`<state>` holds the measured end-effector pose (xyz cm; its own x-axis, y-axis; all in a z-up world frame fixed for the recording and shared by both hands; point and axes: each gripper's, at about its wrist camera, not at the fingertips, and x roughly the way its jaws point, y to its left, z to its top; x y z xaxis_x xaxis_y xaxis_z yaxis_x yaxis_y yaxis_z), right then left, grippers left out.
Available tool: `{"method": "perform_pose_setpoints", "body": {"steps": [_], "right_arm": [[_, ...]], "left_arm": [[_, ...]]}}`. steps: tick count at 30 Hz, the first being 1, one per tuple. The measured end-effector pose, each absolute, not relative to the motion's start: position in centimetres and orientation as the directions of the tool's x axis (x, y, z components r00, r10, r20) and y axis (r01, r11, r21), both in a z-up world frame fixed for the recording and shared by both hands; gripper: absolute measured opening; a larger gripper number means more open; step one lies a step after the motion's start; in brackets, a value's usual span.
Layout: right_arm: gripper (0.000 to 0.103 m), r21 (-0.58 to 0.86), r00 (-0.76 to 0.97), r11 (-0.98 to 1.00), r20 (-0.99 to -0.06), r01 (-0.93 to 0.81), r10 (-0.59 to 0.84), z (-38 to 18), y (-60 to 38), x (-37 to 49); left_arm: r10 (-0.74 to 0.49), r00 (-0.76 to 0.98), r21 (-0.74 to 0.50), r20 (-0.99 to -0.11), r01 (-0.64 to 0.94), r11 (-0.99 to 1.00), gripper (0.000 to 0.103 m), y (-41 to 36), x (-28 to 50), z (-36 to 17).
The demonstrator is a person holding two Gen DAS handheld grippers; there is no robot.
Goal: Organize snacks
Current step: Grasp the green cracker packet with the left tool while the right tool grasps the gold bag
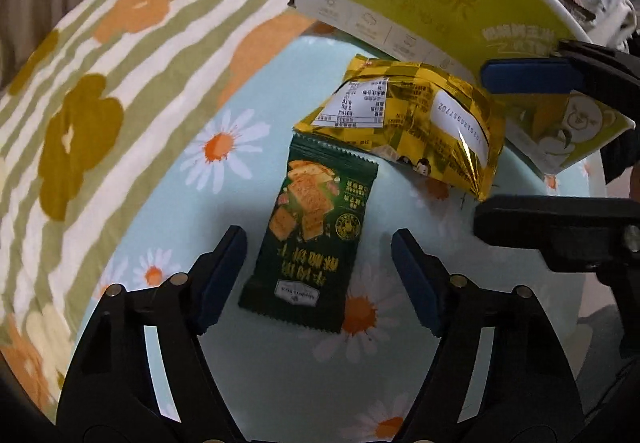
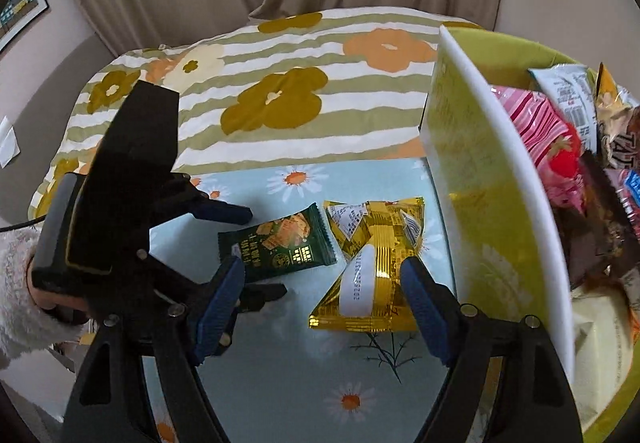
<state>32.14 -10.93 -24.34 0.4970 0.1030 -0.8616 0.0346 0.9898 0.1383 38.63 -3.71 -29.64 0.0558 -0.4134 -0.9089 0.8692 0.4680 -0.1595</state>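
While flat, green packet | long axis along left gripper (straddling)

Both grippers are angled steeply downward with jaws parted, the left gripper seen at nine o'clock of the right gripper, nothing being pinched.

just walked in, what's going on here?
A person is sorting snacks with two hand-held grippers. The left hand-held gripper straddles a dark green packet lying on the daisy-print cloth; its pads aren't touching it. The right hand-held gripper brackets a gold packet beside it. A yellow-green box already holds other snacks.
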Motion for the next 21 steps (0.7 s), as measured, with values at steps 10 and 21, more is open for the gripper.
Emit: {"method": "perform_pose_setpoints", "body": {"steps": [10,21], "right_arm": [[0.074,0.117,0.492,0.991,-0.868,0.069,0.068,-25.4,-11.0,33.2],[0.067,-0.131,0.432,0.991,-0.893,0.027,-0.129,-26.6,-9.3,35.4]], "left_arm": [[-0.407,0.078,-0.102,-0.91,0.91,0.401,0.041,-3.8,39.0,-29.4],[-0.421,0.061,-0.16,-0.905,0.868,0.471,0.041,-0.1,39.5,-28.9]]}}
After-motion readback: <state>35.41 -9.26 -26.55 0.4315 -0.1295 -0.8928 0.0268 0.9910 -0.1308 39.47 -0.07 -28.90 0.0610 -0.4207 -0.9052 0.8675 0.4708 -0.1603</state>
